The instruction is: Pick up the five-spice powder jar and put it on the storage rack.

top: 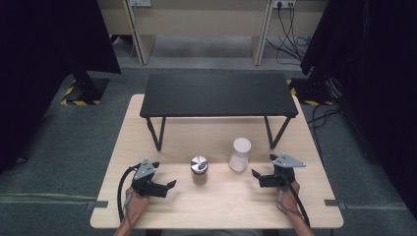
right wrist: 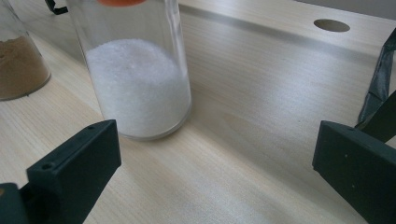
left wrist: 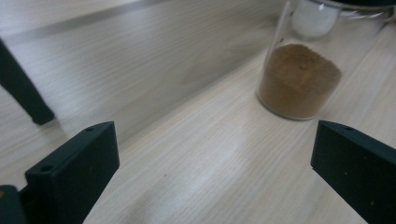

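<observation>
Two glass jars are standing upright on the counter (top: 216, 201) between the grippers: a jar of white grains (top: 240, 154) sitting just ahead of the right gripper (top: 256, 175), and a shorter silver-lidded jar of brown powder (top: 199, 170) sitting near the left gripper (top: 171, 184). Both grippers are gaping wide, gripping nothing.

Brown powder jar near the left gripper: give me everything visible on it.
The brown powder jar is a small, clear, glass-like cylinder with a shiny silver lid, closed. Brown powder fills roughly its lower half, mounded on top. It stands upright on the wooden table, in front of the black shelf and left of the white powder jar, apart from it. Nothing grips it: the left gripper is open, short of it.
</observation>
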Action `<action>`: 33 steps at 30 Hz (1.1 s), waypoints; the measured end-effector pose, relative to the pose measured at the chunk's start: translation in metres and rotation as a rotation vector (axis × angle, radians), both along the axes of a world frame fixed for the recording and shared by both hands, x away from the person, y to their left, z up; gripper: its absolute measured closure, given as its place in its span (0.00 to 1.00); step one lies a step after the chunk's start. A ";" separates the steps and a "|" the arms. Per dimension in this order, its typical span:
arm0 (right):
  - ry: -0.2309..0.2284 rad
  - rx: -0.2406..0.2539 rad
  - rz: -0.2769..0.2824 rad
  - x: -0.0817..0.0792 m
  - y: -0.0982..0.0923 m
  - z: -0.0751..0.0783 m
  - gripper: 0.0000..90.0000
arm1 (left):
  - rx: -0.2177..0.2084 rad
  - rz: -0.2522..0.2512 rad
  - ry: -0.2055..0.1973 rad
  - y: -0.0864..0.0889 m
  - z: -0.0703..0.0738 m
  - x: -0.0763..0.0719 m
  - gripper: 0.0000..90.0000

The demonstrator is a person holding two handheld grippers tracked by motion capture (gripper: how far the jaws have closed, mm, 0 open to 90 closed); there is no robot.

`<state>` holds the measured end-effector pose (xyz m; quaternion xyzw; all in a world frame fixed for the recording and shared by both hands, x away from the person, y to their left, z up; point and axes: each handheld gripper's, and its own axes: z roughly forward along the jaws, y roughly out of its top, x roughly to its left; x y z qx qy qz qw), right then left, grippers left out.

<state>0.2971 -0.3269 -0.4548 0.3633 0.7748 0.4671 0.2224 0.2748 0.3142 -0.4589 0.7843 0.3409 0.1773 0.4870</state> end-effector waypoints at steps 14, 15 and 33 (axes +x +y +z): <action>-0.002 0.001 0.006 0.000 0.000 0.000 0.01 | -0.150 -0.109 -0.014 -0.002 -0.012 0.005 0.00; -0.002 0.001 0.006 0.000 0.000 0.000 0.01 | -0.150 -0.109 -0.014 -0.002 -0.012 0.005 0.00; -0.003 0.002 0.004 0.000 0.000 0.000 0.01 | -0.106 -0.176 -0.041 -0.011 -0.001 0.005 0.00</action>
